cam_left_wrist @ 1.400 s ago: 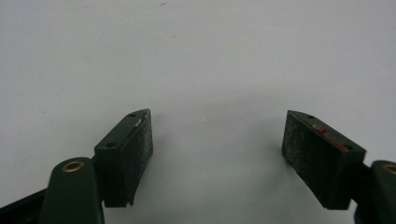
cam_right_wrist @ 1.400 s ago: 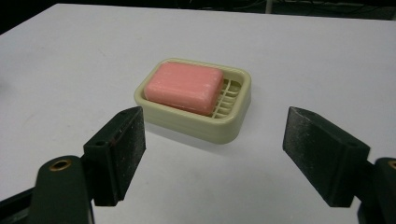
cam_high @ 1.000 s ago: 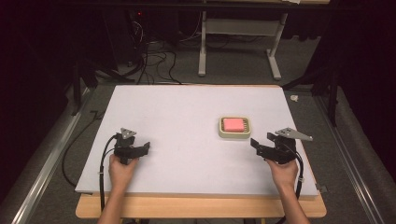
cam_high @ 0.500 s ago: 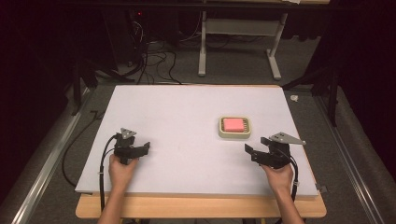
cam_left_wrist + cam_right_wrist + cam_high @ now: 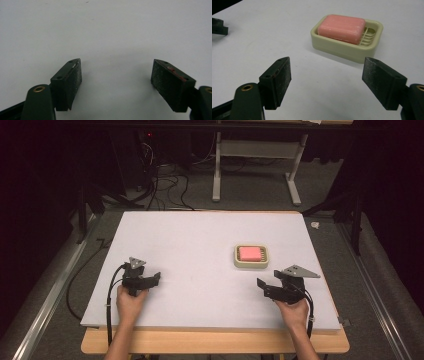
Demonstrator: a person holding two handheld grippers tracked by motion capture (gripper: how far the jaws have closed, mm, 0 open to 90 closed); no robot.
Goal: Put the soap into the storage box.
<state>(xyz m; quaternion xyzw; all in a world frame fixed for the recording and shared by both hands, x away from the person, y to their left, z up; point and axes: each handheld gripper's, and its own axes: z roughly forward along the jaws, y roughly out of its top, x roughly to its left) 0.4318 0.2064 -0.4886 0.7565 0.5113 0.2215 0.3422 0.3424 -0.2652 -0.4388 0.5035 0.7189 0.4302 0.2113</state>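
Note:
A pink bar of soap (image 5: 250, 253) (image 5: 342, 28) lies in a cream soap dish (image 5: 237, 262) (image 5: 352, 49) on the right half of the white table (image 5: 200, 250). My right gripper (image 5: 262, 287) (image 5: 327, 82) is open and empty, a short way in front of the dish and to its right in the high view. Far to the left, near the table's front edge, my left gripper (image 5: 153, 279) (image 5: 116, 82) is open with only bare white table (image 5: 107, 32) between its jaws.
A wooden strip (image 5: 215, 342) runs along the table's front edge. Beyond the far edge lie dark floor, cables (image 5: 165, 185) and a white desk frame (image 5: 255, 165). A metal rail (image 5: 45, 300) runs along the left side. The other gripper's black tip (image 5: 218, 26) shows at far left.
My right gripper has moved left and toward the table's front edge, turning toward the soap dish. The left gripper has stayed where it was.

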